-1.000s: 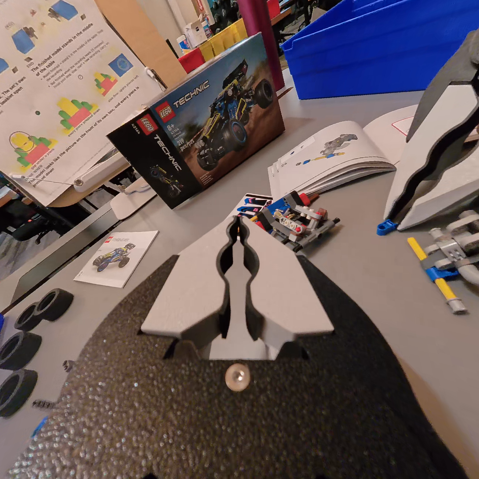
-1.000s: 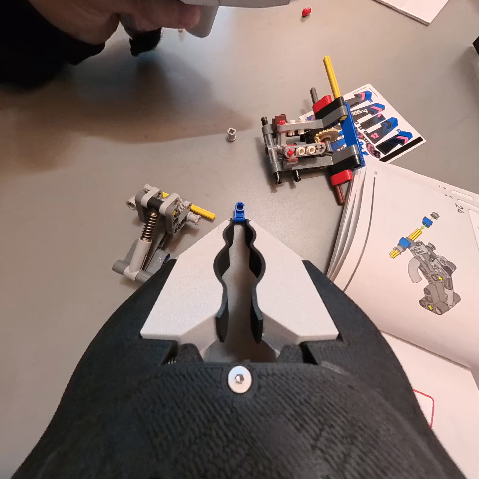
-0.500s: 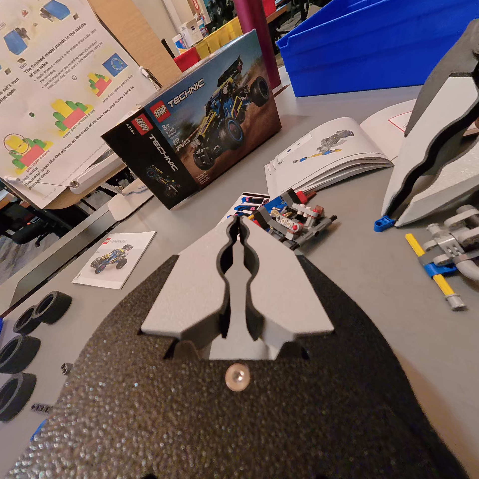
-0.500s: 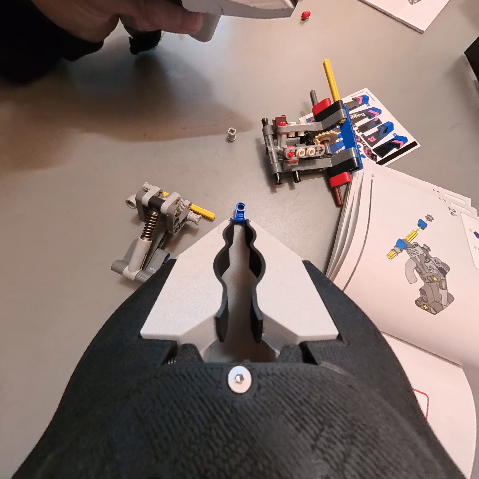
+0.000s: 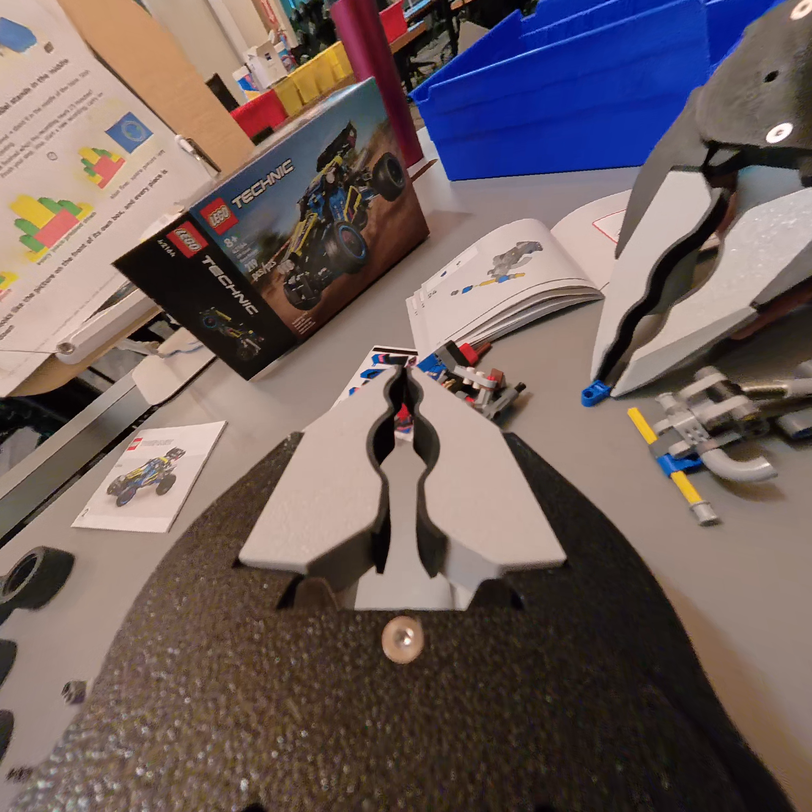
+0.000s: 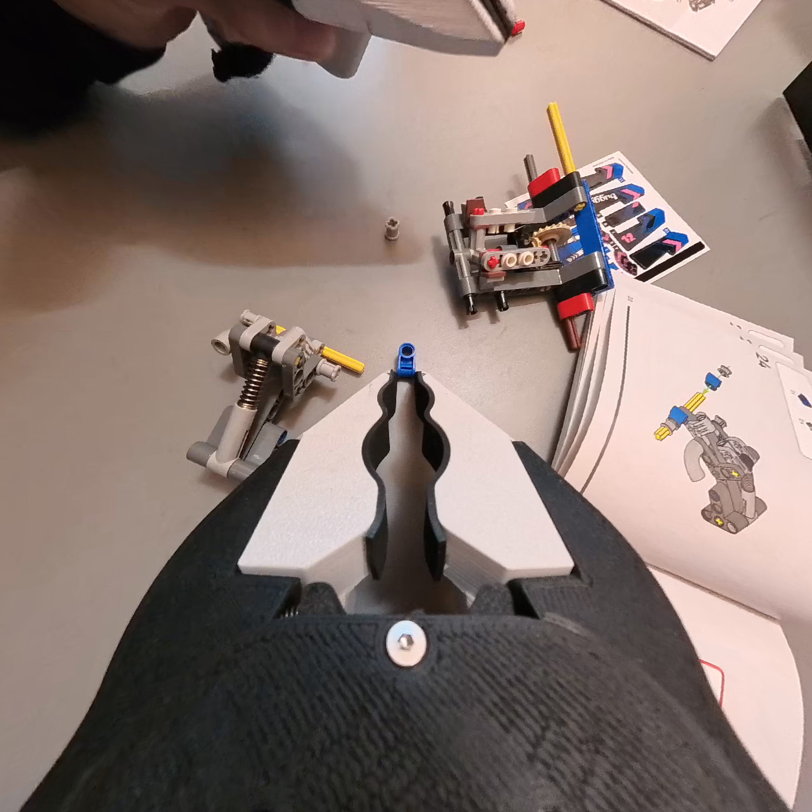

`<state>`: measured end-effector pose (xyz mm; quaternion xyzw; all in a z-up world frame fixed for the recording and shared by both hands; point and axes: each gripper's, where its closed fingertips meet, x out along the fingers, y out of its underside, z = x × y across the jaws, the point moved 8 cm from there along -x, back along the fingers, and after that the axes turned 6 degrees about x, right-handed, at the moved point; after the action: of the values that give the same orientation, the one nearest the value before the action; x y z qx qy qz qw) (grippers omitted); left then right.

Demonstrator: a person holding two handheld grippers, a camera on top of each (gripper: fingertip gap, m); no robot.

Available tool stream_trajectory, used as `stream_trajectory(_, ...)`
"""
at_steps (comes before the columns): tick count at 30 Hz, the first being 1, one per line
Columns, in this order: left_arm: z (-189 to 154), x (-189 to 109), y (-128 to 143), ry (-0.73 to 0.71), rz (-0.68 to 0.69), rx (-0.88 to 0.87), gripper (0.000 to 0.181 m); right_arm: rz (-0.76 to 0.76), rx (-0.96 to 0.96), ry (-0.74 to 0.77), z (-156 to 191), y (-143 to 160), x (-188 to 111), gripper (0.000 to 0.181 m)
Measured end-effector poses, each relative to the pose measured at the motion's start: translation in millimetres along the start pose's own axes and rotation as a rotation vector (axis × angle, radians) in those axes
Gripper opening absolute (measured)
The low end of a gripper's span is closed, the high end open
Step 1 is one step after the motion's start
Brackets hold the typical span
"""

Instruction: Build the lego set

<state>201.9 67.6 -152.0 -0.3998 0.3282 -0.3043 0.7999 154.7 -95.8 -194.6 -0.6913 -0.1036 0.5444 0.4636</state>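
At centre of the right wrist view, your right gripper [image 6: 406,373] pinches the blue connector [image 6: 406,359], while your left gripper [image 5: 404,373] hovers closed and empty; next, I think, slide it onto the yellow axle [image 6: 342,358] of the shock assembly [image 6: 263,386] at its left.

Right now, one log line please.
right gripper: shut on blue connector | left gripper: shut, empty | shock assembly: on table
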Motion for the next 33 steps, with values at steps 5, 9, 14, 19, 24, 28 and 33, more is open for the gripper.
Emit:
stream_trajectory(5,-3,3,-8,0.133,-0.022,-0.059,0.0,-0.003,0.03,0.029,-5,0,-1,0.006)
stream_trajectory(9,-7,4,-13,0.233,-0.02,-0.066,0.0,-0.09,0.067,0.055,-7,-3,-10,0.006)
stream_trajectory(14,-16,5,-19,0.344,-0.063,-0.076,0.001,-0.37,0.231,-0.048,-9,-15,-31,0.006)
stream_trajectory(19,-27,0,-37,0.389,-0.242,-0.115,0.01,-0.666,0.549,-0.225,-14,-23,-45,0.006)
stream_trajectory(24,-28,-3,-46,0.252,-0.295,-0.092,0.019,-0.839,0.77,-0.372,-11,-31,-46,0.006)
stream_trajectory(28,-31,-5,-49,0.166,-0.303,-0.027,0.019,-0.826,0.768,-0.403,-3,-39,-38,0.005)
stream_trajectory(33,-29,-5,-48,0.145,-0.291,-0.018,0.018,-0.848,0.786,-0.447,1,-41,-37,0.006)
